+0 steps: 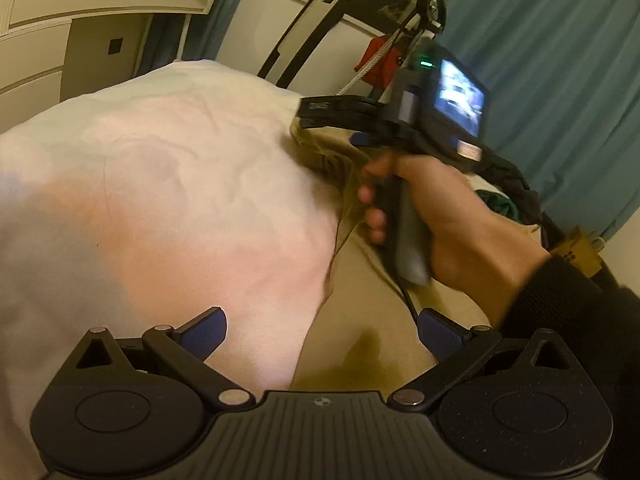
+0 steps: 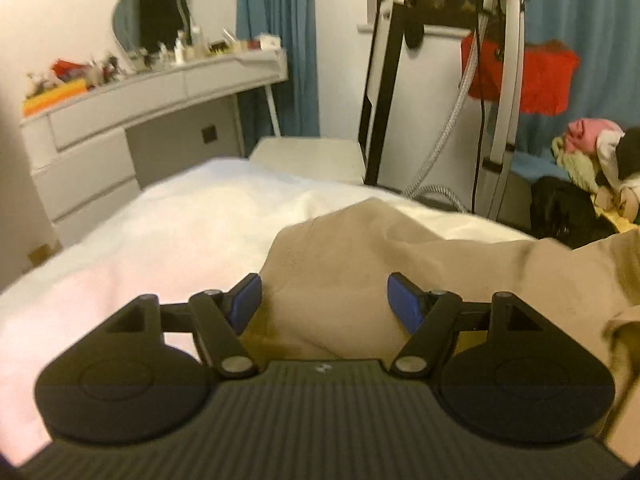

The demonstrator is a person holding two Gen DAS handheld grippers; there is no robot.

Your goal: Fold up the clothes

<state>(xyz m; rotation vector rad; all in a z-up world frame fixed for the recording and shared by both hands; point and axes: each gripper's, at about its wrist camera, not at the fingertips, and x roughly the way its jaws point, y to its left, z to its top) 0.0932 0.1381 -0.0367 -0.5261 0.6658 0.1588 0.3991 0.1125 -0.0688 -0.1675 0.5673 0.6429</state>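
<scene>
A tan garment (image 1: 372, 360) (image 2: 360, 248) lies crumpled on the right part of a white bed sheet (image 1: 160, 168) (image 2: 180, 220). My left gripper (image 1: 322, 336) is open and low over the garment's left edge, where it meets the sheet; its blue pads (image 1: 204, 336) touch nothing. A person's hand (image 1: 448, 216) holds my right gripper (image 1: 320, 112) farther up the garment. In the right wrist view that gripper (image 2: 325, 306) is open, blue pads (image 2: 404, 308) wide apart, with tan cloth below and between them but not pinched.
A white dresser (image 1: 60, 40) (image 2: 120, 120) with clutter on top stands beyond the bed at the left. A black-and-white steamer stand (image 2: 440, 100) and a red cloth (image 2: 532, 80) stand behind the bed. A pile of clothes (image 2: 592, 160) and dark garments (image 1: 508, 184) lie at the right by blue curtains (image 1: 560, 60).
</scene>
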